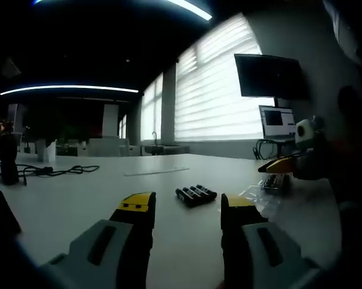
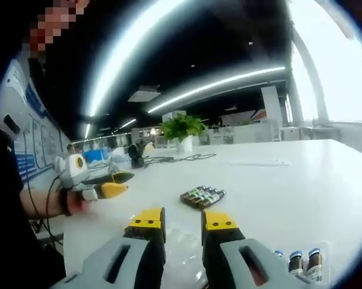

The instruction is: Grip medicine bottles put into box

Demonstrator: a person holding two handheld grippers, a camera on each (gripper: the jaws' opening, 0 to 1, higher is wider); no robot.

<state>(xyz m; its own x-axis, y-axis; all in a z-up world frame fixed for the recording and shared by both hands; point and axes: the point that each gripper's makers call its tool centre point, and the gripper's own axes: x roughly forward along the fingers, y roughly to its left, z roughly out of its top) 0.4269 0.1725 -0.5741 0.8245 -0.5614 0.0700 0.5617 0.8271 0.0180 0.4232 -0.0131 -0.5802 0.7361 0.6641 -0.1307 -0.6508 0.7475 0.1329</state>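
We hold both grippers, left (image 1: pixel 185 211) and right (image 2: pixel 182 226), parted and empty. Bottles (image 2: pixel 203 196) lie beyond; we centre the jaws around one before closing.

The left gripper (image 1: pixel 185 211) is hovering with its yellow-tipped jaws spread wide apart, holding nothing. The right gripper (image 2: pixel 182 224) is hovering too, jaws parted by a narrower gap, nothing between them.
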